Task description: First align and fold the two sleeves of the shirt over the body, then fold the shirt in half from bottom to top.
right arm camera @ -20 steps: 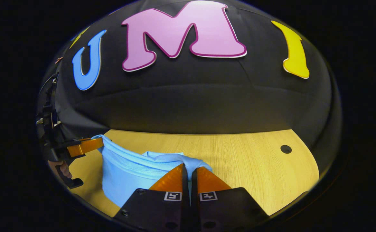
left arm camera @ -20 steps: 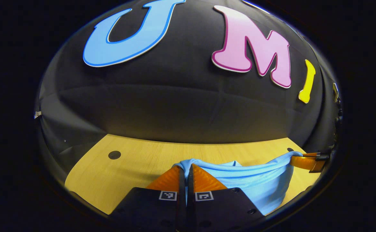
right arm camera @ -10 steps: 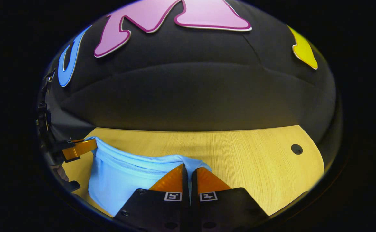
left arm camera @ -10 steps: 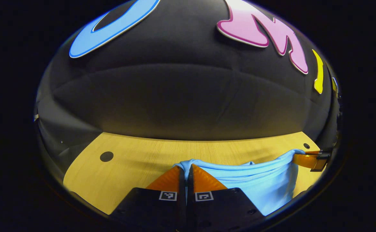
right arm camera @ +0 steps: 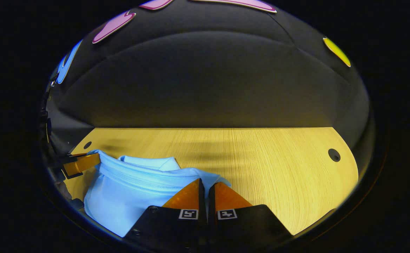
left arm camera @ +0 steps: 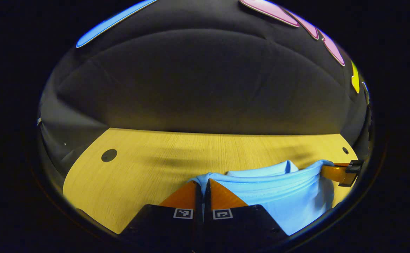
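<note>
Both cameras have tipped downward over the last second: more of the wooden table (left arm camera: pixel 149 165) shows, and a further layer of the light blue shirt (left arm camera: pixel 278 189) has come into sight behind the lifted hem. In the left gripper view the left gripper (left arm camera: pixel 202 182) is clenched on one corner of that hem, and the cloth stretches taut toward 3 o'clock, where the right gripper (left arm camera: pixel 333 172) pinches the other corner. In the right gripper view the right gripper (right arm camera: pixel 206 181) grips its corner of the shirt (right arm camera: pixel 127 196), with the left gripper (right arm camera: pixel 82 164) at 9 o'clock. The table (right arm camera: pixel 278 168) is pale wood with small dark round holes (right arm camera: pixel 334 155), backed by black cloth. The shirt's lower part is cut off at the picture edge.
</note>
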Motion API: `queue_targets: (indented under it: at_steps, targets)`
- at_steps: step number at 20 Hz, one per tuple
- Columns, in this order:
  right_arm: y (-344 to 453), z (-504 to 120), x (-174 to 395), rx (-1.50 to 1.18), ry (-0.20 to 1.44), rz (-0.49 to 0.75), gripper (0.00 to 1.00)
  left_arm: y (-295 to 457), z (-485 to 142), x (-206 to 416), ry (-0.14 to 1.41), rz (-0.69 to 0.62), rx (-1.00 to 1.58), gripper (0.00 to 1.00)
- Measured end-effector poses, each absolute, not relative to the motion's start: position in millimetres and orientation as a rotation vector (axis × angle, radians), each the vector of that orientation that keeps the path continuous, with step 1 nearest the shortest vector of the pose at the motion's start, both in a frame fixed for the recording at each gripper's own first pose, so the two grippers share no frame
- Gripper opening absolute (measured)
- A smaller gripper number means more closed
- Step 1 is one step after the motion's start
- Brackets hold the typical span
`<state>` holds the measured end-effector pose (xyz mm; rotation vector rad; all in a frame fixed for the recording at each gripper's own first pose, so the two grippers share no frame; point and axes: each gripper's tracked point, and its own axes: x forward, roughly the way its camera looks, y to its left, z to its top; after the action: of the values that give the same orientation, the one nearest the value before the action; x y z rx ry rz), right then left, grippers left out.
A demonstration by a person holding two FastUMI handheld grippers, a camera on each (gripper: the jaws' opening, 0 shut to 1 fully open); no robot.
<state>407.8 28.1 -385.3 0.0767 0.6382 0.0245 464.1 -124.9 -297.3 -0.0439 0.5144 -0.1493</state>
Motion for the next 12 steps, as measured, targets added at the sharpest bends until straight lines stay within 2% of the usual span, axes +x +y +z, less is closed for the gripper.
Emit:
queue_targets:
  at_steps: [3, 4, 6, 7, 9, 11, 12]
  targets:
    - [29.8, -397.8, 405.8, 0.070, 0.663, 0.031, 0.07, -124.2, -308.5, 466.1, 0.532, -0.141, -0.046, 0.06]
    - [29.1, -401.4, 404.0, 0.073, 0.677, 0.030, 0.10, -123.8, -312.5, 464.4, 0.545, -0.141, -0.049, 0.11]
    - [23.0, -400.5, 404.7, 0.065, 0.675, 0.009, 0.18, -122.2, -321.9, 462.3, 0.569, -0.139, -0.053, 0.11]
    - [18.5, -400.1, 405.7, 0.058, 0.670, 0.002, 0.24, -121.3, -323.8, 461.6, 0.575, -0.140, -0.065, 0.16]
    - [16.3, -398.6, 403.9, 0.053, 0.671, -0.006, 0.36, -120.4, -326.0, 462.1, 0.574, -0.138, -0.083, 0.19]
    - [16.4, -400.2, 402.9, 0.063, 0.680, -0.010, 0.43, -122.6, -326.8, 461.5, 0.579, -0.146, -0.086, 0.20]
    - [15.8, -400.7, 403.0, 0.065, 0.682, -0.015, 0.43, -124.5, -327.6, 460.1, 0.584, -0.155, -0.083, 0.19]
